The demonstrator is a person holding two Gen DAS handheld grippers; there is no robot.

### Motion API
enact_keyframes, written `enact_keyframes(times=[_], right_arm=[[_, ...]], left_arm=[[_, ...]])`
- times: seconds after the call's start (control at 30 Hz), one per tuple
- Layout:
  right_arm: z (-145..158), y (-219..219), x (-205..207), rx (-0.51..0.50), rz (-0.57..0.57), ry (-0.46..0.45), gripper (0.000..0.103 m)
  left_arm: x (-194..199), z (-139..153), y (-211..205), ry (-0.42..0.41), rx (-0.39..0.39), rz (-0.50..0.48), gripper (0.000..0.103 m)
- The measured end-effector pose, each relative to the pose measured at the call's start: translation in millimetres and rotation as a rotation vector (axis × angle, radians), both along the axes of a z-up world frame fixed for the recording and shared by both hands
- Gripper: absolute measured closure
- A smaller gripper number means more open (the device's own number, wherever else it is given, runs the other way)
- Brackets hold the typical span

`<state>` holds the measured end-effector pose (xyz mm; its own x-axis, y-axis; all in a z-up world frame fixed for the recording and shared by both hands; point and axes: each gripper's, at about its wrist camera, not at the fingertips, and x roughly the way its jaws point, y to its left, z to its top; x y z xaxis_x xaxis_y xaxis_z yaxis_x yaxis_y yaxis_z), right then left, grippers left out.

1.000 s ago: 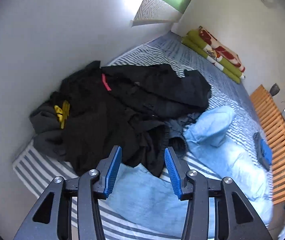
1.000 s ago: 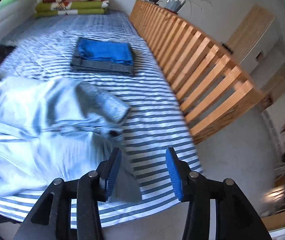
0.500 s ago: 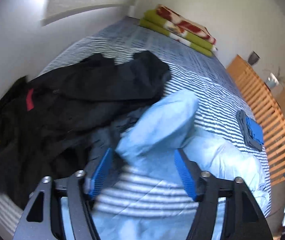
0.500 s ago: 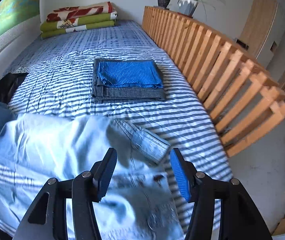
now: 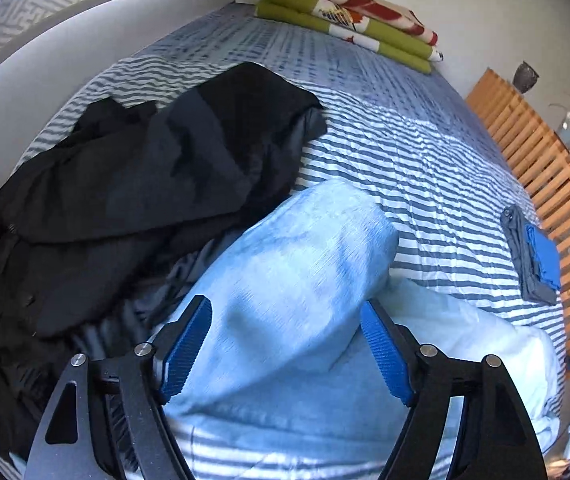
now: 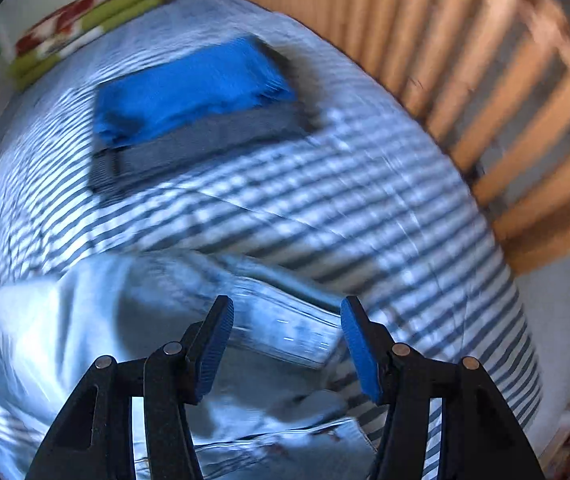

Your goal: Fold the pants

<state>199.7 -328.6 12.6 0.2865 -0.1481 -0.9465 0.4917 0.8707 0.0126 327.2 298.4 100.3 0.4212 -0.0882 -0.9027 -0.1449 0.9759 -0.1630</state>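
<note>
Light blue pants (image 5: 297,264): spread crumpled on the striped bed (image 5: 425,152). Left claw (image 5: 285,344), just widened, is held astride a leg; right claw (image 6: 285,344), parted, empty, is poised over the waistband (image 6: 285,320).

Left gripper (image 5: 285,348): black angular frame, silver screws, ribbed blue pads (image 5: 187,350). Right gripper (image 6: 285,346): the same black build and blue pads.
</note>
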Motion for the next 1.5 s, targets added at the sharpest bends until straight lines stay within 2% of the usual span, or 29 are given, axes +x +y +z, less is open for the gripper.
enact_keyframes(times=[0.07,0.13,0.23,0.3,0.33,0.37,0.4,0.43,0.47,0.5,0.57,0.6,0.7,0.83,1.03,1.1,1.17,1.3,1.33,1.4,1.43,1.47,1.5], right_arm=[[-10.1,-18.6,-9.3,0.057,-0.032,0.015,0.051],[-18.1,-27.2,-14.6,0.105,-0.036,0.023,0.051],[-23.9,-29.6,-12.8,0.107,-0.033,0.026,0.051],[-28.3,-28.1,-5.8,0.111,-0.018,0.027,0.051],[-30.7,-26.5,-2.6,0.117,-0.012,0.030,0.051],[-34.0,-24.1,1.3,0.117,-0.003,0.038,0.051],[-36.3,-22.0,4.5,0.104,-0.001,0.050,0.051],[-37.9,-20.4,6.4,0.091,0.000,0.058,0.051],[-39.0,-19.0,7.2,0.083,0.000,0.060,0.054],[-38.6,-17.9,8.0,0.077,-0.001,0.057,0.066],[-37.2,-15.8,5.8,0.076,0.003,0.043,0.079],[-35.4,-14.0,4.1,0.075,0.009,0.032,0.084],[-29.1,-4.9,-2.2,0.038,0.024,0.005,0.090],[-3.9,5.9,-10.2,-0.040,0.015,-0.062,0.092],[66.7,15.4,-15.8,-0.204,0.006,-0.222,0.093],[89.9,13.3,-17.4,-0.200,-0.001,-0.285,0.094],[103.0,11.2,-13.7,-0.196,0.000,-0.309,0.094],[109.5,21.3,15.1,-0.235,0.024,-0.323,0.094],[109.5,22.6,21.5,-0.239,0.030,-0.327,0.094],[98.1,29.8,49.5,-0.279,0.074,-0.298,0.093],[83.9,33.7,65.6,-0.285,0.114,-0.231,0.093],[73.5,35.0,74.7,-0.288,0.108,-0.189,0.091],[68.3,35.3,78.7,-0.292,0.092,-0.173,0.084]], left_arm=[[10.0,-8.9,-8.8,0.017,-0.019,-0.020,0.015],[19.3,-16.3,-17.1,0.027,-0.051,-0.029,0.013],[28.8,-23.5,-32.5,-0.006,-0.016,-0.029,0.014],[34.3,-27.5,-42.2,-0.018,0.020,-0.038,0.018],[37.0,-30.0,-45.0,-0.013,0.033,-0.033,0.030],[39.4,-34.0,-44.6,0.002,0.036,-0.021,0.048],[41.3,-36.8,-43.3,0.012,0.030,-0.015,0.058],[43.0,-40.0,-41.2,0.027,0.023,-0.011,0.076],[44.3,-42.5,-38.3,0.039,0.022,-0.006,0.086],[44.4,-43.6,-35.9,0.040,0.018,-0.006,0.086],[41.2,-42.5,-31.5,0.031,0.030,-0.007,0.089],[39.6,-39.7,-30.9,0.022,0.041,-0.009,0.090],[30.1,-31.3,-26.5,0.002,0.049,-0.012,0.090],[12.1,-7.6,-11.5,-0.044,0.033,0.004,0.091],[-31.9,54.0,12.9,-0.159,0.012,0.016,0.091],[-50.1,75.1,21.5,-0.198,0.005,0.027,0.091],[-65.1,92.7,29.6,-0.230,0.003,0.042,0.091],[-86.4,122.6,44.8,-0.298,0.035,0.116,0.091],[-86.5,124.8,46.4,-0.303,0.046,0.129,0.090],[-81.9,118.4,50.0,-0.271,0.060,0.140,0.078],[-78.7,112.9,52.2,-0.234,0.056,0.146,0.060],[-77.9,108.4,55.0,-0.212,0.046,0.153,0.052],[-79.7,106.0,57.3,-0.212,0.043,0.151,0.052]])
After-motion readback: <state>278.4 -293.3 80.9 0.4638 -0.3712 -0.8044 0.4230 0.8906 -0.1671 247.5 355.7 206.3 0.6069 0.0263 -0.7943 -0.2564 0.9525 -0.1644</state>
